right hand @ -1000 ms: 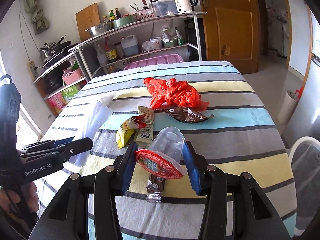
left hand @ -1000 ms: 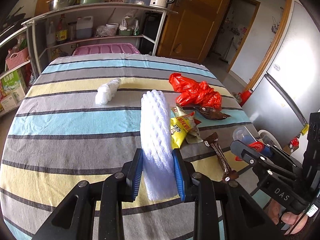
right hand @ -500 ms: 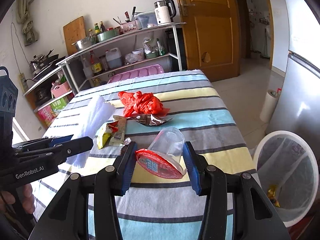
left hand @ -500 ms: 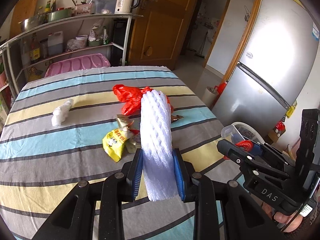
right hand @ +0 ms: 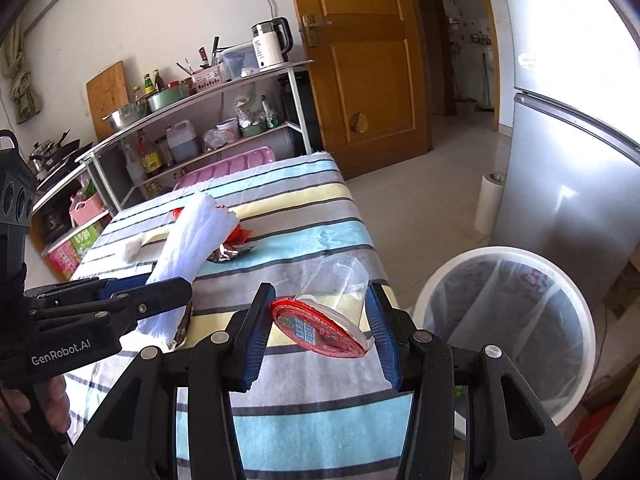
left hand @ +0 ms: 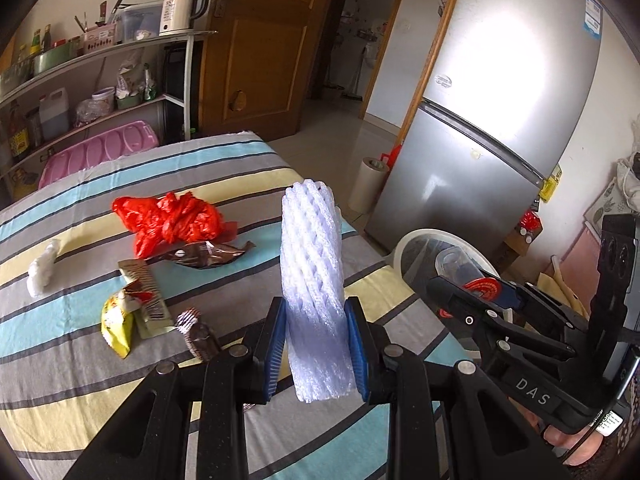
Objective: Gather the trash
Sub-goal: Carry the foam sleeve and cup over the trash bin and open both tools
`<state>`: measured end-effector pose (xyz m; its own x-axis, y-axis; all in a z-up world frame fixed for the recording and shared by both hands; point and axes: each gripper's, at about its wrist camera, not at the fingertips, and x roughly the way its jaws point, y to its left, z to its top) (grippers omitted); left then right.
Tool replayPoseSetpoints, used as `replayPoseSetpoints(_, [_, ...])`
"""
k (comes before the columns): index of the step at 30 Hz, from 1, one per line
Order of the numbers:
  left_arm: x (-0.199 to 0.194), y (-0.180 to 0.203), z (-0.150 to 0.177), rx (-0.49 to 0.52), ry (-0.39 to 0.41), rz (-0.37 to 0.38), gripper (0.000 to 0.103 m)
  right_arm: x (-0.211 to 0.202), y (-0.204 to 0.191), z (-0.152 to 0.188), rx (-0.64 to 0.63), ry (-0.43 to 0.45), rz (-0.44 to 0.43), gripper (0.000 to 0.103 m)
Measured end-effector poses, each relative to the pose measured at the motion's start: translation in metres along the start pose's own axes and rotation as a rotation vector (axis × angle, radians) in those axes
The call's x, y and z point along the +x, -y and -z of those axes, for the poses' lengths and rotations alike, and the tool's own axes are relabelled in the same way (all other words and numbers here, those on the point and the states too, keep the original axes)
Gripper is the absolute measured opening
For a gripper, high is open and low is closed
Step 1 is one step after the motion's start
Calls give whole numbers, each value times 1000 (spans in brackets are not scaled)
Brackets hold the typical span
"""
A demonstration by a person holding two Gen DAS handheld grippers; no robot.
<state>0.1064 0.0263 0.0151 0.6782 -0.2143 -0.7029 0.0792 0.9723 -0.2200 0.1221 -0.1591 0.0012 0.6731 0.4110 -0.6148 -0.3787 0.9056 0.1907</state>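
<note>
L claw [left hand: 316, 344] grips foam net [left hand: 312, 280], R claw [right hand: 318, 332] grips cup [right hand: 336, 300].

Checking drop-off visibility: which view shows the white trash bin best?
The right wrist view: the white trash bin shows its whole rim and lined inside beside the table. In the left wrist view the bin is mostly hidden behind the right gripper.

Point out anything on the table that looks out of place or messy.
Trash is scattered over the striped cloth: a crumpled red bag, a brown wrapper, a yellow packet, another dark wrapper and a white foam scrap. Nothing looks spilled or broken.
</note>
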Motion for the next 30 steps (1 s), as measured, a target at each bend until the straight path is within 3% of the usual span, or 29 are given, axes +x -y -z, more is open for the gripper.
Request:
replayPoseSetpoints(18, [74,110,-13,172,-76,105,30,-20,104,11,110,-22,194,48])
replayPoseSetpoints(30, [126,142,-8,218,-169,118,30,-6,158,31,180,-105,260,48])
